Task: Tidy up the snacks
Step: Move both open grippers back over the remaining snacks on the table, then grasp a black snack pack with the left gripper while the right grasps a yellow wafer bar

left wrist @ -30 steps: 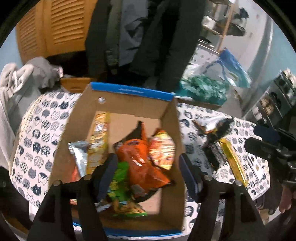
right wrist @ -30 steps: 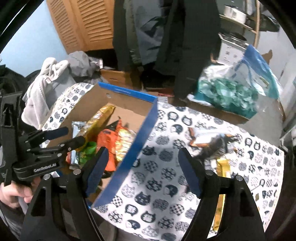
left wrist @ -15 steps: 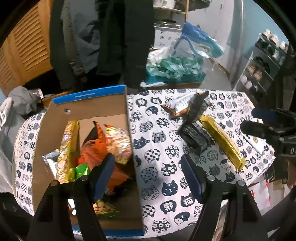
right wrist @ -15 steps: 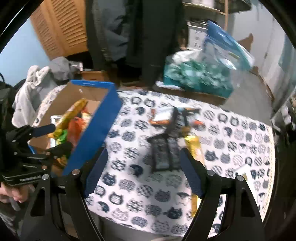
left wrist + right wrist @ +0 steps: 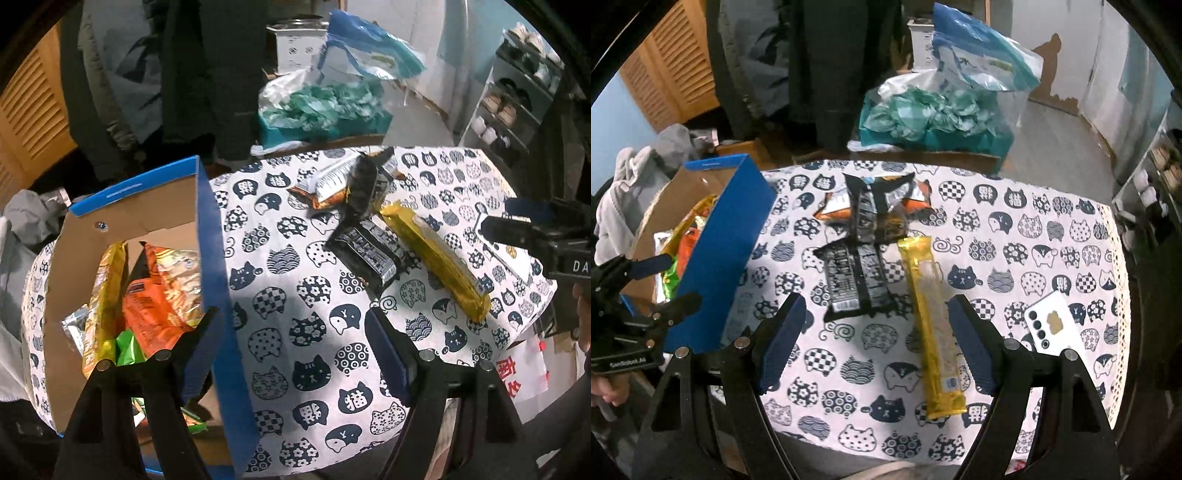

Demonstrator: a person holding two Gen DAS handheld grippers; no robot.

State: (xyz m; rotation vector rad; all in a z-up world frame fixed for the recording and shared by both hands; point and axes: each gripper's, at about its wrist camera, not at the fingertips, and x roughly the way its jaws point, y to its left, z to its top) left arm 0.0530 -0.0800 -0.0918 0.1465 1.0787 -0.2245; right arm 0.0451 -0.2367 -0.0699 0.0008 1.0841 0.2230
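A blue-edged cardboard box [image 5: 212, 236] [image 5: 718, 258] at the table's left holds several snack bags, an orange one [image 5: 151, 314] on top. On the cat-print cloth lie a black packet [image 5: 855, 282] [image 5: 365, 251], a long yellow bar [image 5: 932, 325] [image 5: 436, 258], and a pile of black and orange packets [image 5: 879, 203] [image 5: 351, 181] farther back. My left gripper [image 5: 295, 350] is open and empty over the box's right wall. My right gripper [image 5: 875, 343] is open and empty, hovering above the black packet and yellow bar.
A white phone [image 5: 1052, 325] lies at the table's right edge. A teal bag of wrapped items [image 5: 931, 110] stands behind the table. Dark coats [image 5: 831, 66] hang at the back. Grey clothes [image 5: 631, 173] lie left of the box.
Both grippers have swung right, away from over the box toward the loose snacks on the cloth. Both stay open and empty.
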